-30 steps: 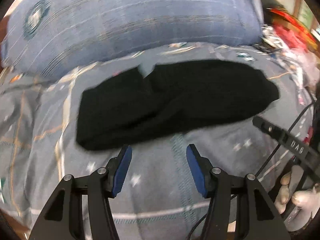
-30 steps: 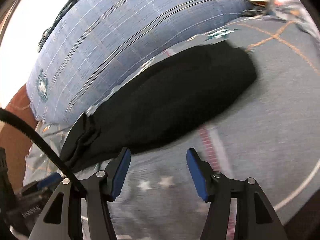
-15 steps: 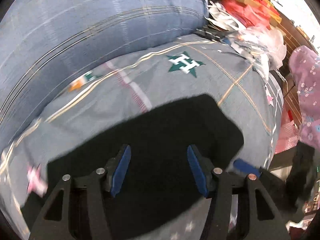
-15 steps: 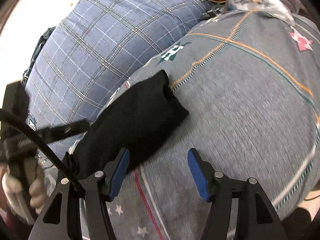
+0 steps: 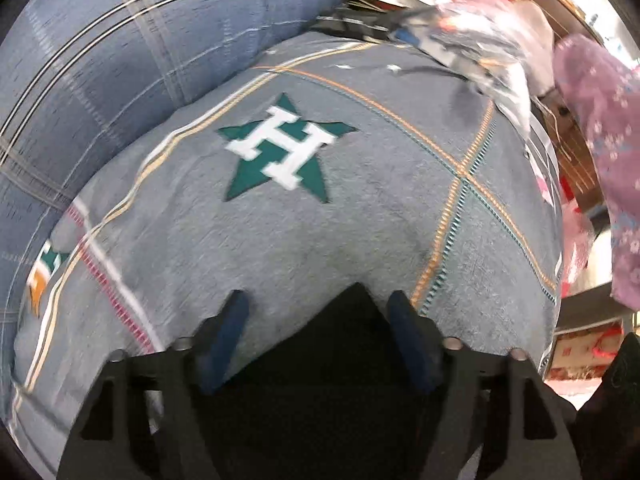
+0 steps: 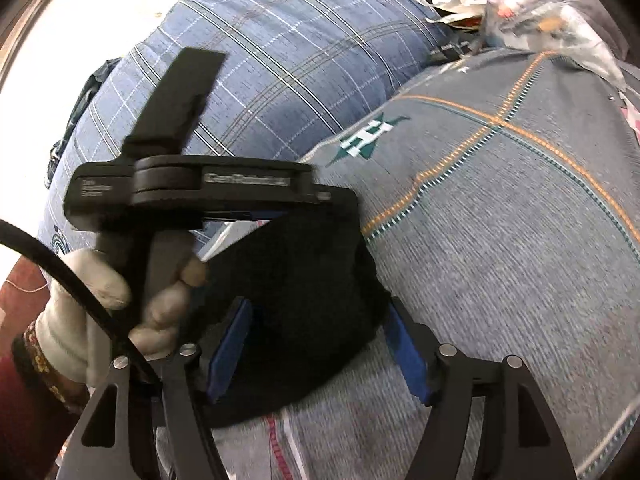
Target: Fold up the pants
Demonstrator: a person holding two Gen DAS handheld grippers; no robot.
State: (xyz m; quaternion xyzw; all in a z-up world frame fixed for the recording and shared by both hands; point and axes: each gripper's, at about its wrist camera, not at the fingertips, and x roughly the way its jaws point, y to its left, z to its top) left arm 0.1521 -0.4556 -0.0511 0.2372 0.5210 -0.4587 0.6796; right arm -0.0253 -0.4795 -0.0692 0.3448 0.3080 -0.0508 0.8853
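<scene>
The black pants (image 6: 296, 292) lie folded on a grey patterned bedspread (image 6: 500, 240). In the left wrist view only their end corner (image 5: 344, 360) shows, between the blue pads of my open left gripper (image 5: 318, 340). In the right wrist view my right gripper (image 6: 320, 344) is open, its pads on either side of the near end of the pants. The left gripper body (image 6: 208, 188), held by a gloved hand (image 6: 120, 296), hovers just above the far side of the pants. Neither gripper holds cloth.
A large blue plaid pillow (image 6: 280, 72) lies behind the pants. A green star with a white H (image 5: 284, 148) marks the bedspread. Cluttered bags and papers (image 5: 460, 12) sit at the far edge. A pink floral cloth (image 5: 608, 152) hangs at the right. A black cable (image 6: 68, 284) crosses the left.
Both grippers have moved forward and right along the pants towards their end. The left gripper has come over the end corner, and the right gripper has closed in on the same end.
</scene>
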